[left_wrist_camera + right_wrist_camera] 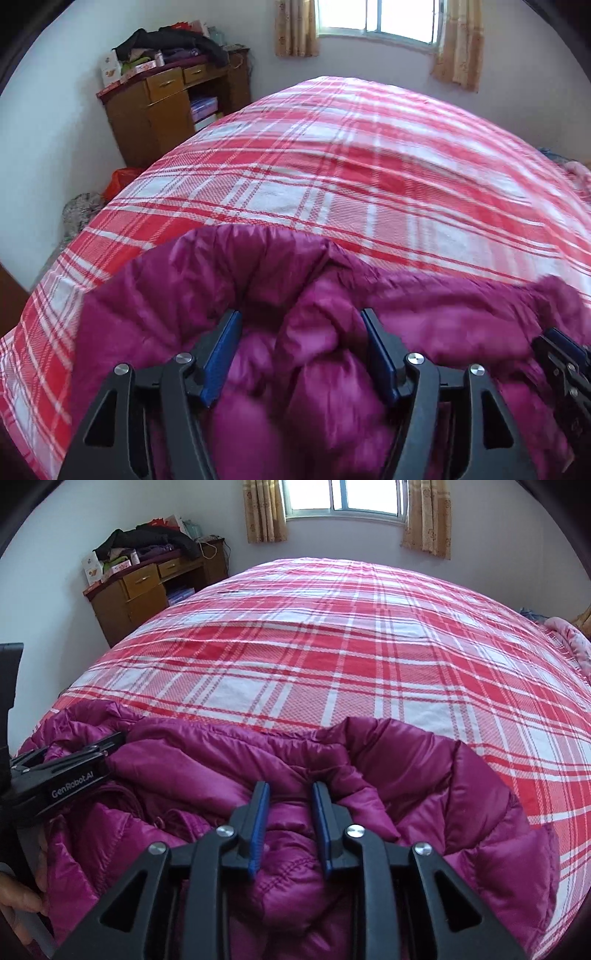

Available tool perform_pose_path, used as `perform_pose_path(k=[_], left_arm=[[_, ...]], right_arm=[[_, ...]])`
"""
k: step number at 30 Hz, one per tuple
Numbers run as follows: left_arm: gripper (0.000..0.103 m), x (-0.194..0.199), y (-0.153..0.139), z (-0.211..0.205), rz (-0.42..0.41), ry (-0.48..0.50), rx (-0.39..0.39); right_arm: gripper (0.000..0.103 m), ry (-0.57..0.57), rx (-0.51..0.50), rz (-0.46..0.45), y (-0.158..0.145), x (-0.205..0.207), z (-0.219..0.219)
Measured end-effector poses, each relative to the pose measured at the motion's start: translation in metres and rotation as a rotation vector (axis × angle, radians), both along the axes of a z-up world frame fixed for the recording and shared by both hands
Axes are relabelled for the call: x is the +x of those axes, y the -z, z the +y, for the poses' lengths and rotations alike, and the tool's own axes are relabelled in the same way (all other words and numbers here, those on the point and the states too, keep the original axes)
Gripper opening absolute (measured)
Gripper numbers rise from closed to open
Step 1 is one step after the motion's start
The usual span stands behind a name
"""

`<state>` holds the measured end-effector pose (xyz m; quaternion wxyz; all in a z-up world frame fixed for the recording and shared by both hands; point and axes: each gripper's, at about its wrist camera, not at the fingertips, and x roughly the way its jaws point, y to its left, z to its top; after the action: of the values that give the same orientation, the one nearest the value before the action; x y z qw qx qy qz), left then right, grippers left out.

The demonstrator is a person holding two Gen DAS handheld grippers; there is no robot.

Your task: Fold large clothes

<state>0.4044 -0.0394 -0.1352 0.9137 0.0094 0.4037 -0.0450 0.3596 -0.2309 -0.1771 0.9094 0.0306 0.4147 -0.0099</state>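
A magenta puffer jacket (pixel 192 280) lies bunched at the near edge of a bed with a red and white plaid cover (pixel 332 166). My left gripper (pixel 301 317) has its jaws wide apart with a thick fold of the jacket between the blue pads. My right gripper (pixel 290 788) has its jaws closer together, pinching a fold of the jacket (pixel 461 782). The left gripper also shows in the right wrist view (pixel 110 742) at the jacket's left side. The right gripper shows in the left wrist view (pixel 561 350) at the right edge.
A wooden cabinet (pixel 140 587) piled with clothes and boxes stands by the far left wall. A window with curtains (pixel 347 502) is behind the bed. A pink quilt (pixel 569 635) lies at the bed's right side. A red bag (pixel 120 181) sits on the floor.
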Motion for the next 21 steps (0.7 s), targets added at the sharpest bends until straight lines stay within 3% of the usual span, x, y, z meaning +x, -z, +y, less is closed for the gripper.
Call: perform_pose_path(k=[1,5,8,11,14,21], left_arm=[[0.066,-0.017,-0.012,0.007,-0.036,0.017,-0.025],[0.066,-0.097,-0.063,0.050,-0.175,0.102,-0.088],[0.066,-0.162,-0.100,0.091,-0.263,0.190,-0.134],[0.066,-0.221,-0.124,0.134,-0.293,0.227,-0.195],[0.066,-0.269,-0.131,0.170,-0.259,0.254,-0.250],[0.066,-0.365,-0.123,0.216,-0.264,0.268,-0.238]], right_arm=[[0.034,0.001,0.015,-0.010,-0.009,-0.011,-0.002],[0.079,-0.012,0.039,-0.187,-0.058,-0.097,-0.020],[0.079,-0.020,0.005,-0.261,-0.084,-0.169,-0.036],[0.079,-0.017,0.021,-0.284,-0.096,-0.235,-0.047],[0.079,-0.010,0.059,-0.272,-0.097,-0.289,-0.056],[0.079,-0.073,0.103,-0.230,-0.085,-0.394,-0.055]])
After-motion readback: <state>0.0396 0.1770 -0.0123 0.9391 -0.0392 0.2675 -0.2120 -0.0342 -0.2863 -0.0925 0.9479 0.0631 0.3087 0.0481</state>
